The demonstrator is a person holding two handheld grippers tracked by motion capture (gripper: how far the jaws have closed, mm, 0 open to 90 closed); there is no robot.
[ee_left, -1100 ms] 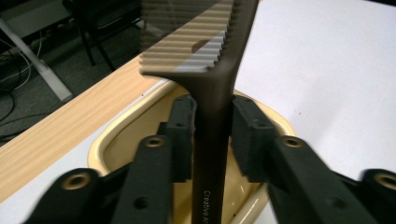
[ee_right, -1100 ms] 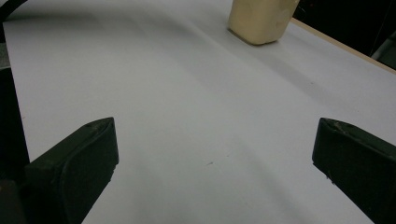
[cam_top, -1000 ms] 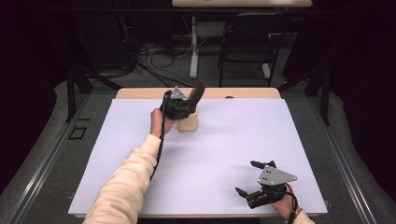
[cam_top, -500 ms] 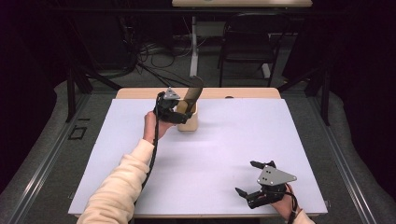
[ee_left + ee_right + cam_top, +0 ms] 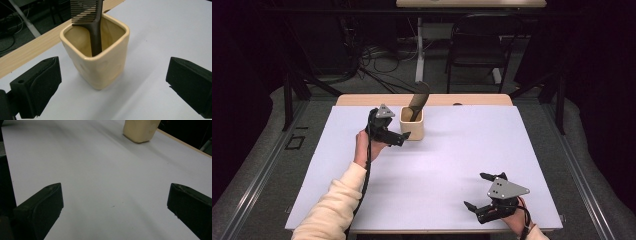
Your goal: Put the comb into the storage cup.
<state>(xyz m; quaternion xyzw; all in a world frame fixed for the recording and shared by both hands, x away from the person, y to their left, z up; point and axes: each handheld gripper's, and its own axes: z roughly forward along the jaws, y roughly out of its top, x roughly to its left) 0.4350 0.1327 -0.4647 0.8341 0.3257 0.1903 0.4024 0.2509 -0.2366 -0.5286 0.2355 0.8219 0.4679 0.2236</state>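
Note:
A cream square cup [image 5: 412, 126] stands near the back of the white table top [image 5: 452, 160]. A dark brown comb [image 5: 418, 99] leans in it, handle down and teeth up. My left gripper [image 5: 398, 138] hovers just left of the cup, apart from it. Its jaws have just been opening and now stand wide with nothing pressed between them. In the left gripper view the cup [image 5: 96, 62] and comb [image 5: 93, 25] sit ahead of my left gripper [image 5: 113, 85]. My right gripper [image 5: 477, 191] rests open at the front right, and the right gripper view shows my right gripper [image 5: 112, 207] over bare table.
A strip of bare wood [image 5: 482, 100] runs along the table's back edge. Behind it are a dark chair [image 5: 479, 45], a table leg and loose cables on the floor. The cup [image 5: 140, 128] shows far off in the right gripper view.
The left gripper has let go of the comb, which now leans in the cup, and has drawn back to the left and toward the person. The right gripper has not moved.

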